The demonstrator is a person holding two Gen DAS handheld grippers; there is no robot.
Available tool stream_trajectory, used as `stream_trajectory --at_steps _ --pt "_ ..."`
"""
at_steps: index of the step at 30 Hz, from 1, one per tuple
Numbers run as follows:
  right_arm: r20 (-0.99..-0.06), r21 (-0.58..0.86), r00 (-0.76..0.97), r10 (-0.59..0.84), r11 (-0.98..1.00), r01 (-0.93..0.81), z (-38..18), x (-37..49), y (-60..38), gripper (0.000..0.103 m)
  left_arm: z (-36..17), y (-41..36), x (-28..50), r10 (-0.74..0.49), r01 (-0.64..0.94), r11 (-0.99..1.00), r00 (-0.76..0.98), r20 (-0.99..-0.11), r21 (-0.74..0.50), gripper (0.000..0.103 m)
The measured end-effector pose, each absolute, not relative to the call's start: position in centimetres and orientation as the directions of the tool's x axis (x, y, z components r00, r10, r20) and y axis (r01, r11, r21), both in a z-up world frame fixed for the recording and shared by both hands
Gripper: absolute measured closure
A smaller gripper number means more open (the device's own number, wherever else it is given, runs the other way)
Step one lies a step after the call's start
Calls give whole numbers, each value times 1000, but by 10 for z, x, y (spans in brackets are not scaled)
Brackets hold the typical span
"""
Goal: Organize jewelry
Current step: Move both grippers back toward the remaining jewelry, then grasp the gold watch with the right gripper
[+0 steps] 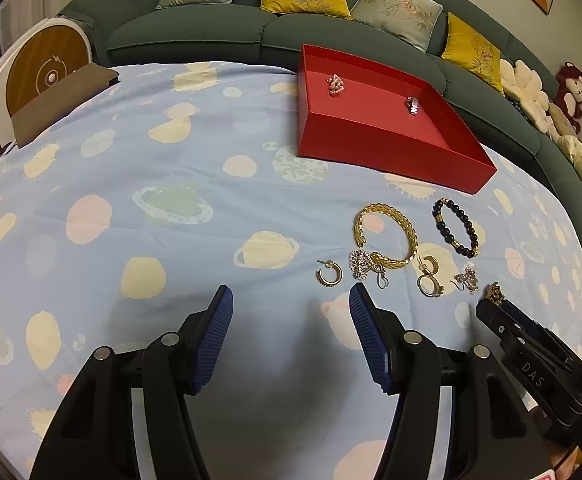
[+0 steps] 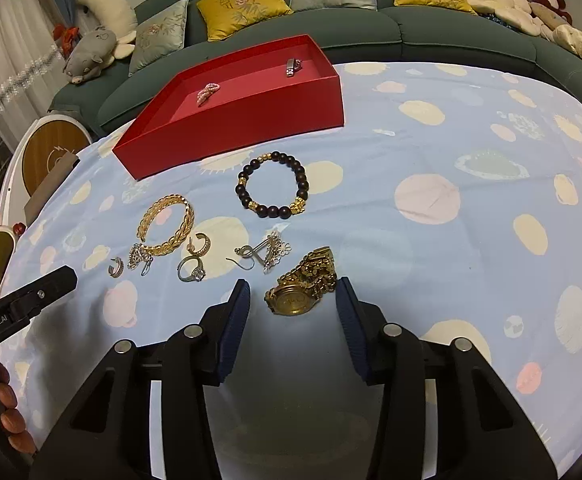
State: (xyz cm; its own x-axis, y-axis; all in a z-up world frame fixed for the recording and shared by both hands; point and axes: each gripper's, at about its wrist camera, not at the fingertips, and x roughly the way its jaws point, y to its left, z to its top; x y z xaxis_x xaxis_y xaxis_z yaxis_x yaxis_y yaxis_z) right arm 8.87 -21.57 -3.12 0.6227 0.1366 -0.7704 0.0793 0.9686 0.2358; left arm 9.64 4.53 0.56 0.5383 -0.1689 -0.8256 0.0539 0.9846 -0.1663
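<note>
Right claw [image 2: 291,312] sits low over the blue planet-print cloth [image 2: 471,152], jaws apart w/ the gold watch [image 2: 301,286] lying between the tips. Watch face is toward the claw, band bunched up behind it. Neither pad touches it: gap on the left side, smaller gap on the right. So released, not gripping anything.

Left claw [image 1: 291,312] also open, nothing between its pads, just bare cloth. Nearest pieces are just ahead & to its right: small gold hoop earring [image 1: 329,274], then a silver sparkly earring [image 1: 365,266] touching the end of the gold cuff bracelet [image 1: 387,236].

Rest of the jewelry on the cloth, from the right cam: gold cuff bracelet ahead-left of the watch, 2nd hoop earring [image 2: 201,244] just beside it, silver ring w/ stone [image 2: 191,270] near that, flower-drop earring [image 2: 269,252] just beyond the watch, apart from it. Dark bead bracelet [image 2: 273,184] w/ gold spacers farther out, between the loose pieces & the red tray [image 2: 227,120].

Red tray at the far edge of the cloth, by the green sofa [image 2: 331,32]. Inside it: pink bead piece [image 2: 207,93] on the left, small silver piece w/ red stone [image 2: 293,66] toward the back right; well apart from each other.

Left claw's finger shows at the left edge of the right cam, well clear of the watch.
</note>
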Motion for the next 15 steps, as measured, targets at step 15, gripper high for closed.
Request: stream_trajectory --at_steps 15 --pt "-774 215 620 129 974 65 -30 85 -223 77 4 43 98 -180 58 983 532 -828 -177 45"
